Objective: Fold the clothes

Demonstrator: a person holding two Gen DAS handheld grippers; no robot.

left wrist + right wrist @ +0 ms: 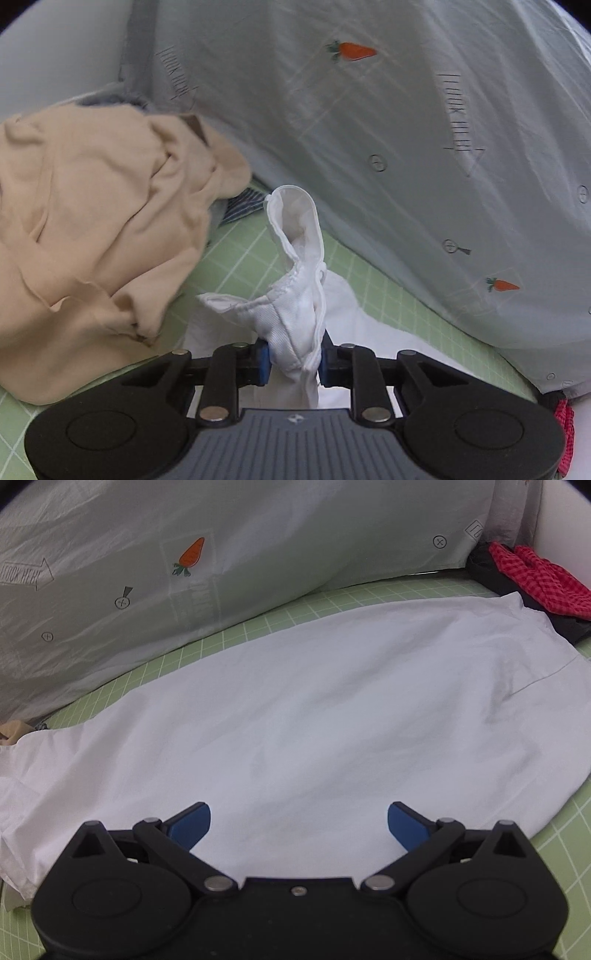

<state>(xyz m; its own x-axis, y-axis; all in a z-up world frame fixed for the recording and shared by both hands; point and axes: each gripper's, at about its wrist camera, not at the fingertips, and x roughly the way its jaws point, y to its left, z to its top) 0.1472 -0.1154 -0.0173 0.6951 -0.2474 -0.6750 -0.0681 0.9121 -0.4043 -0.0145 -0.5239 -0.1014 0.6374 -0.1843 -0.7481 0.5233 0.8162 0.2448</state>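
Observation:
A white garment (314, 716) lies spread flat over the green grid mat (332, 598). My left gripper (294, 356) is shut on a bunched fold of this white garment (295, 295), lifted off the mat; the cloth stands up in a loop between the blue pads (263, 360). In the right wrist view my right gripper (299, 823) hovers over the near part of the garment, its jaws wide apart with nothing between the blue fingertips (192, 825).
A crumpled beige garment (92, 240) lies heaped at the left, over a striped cloth (242, 206). A pale sheet with carrot prints (369, 110) hangs behind the mat. A red checked and dark cloth (535, 579) sits at the far right.

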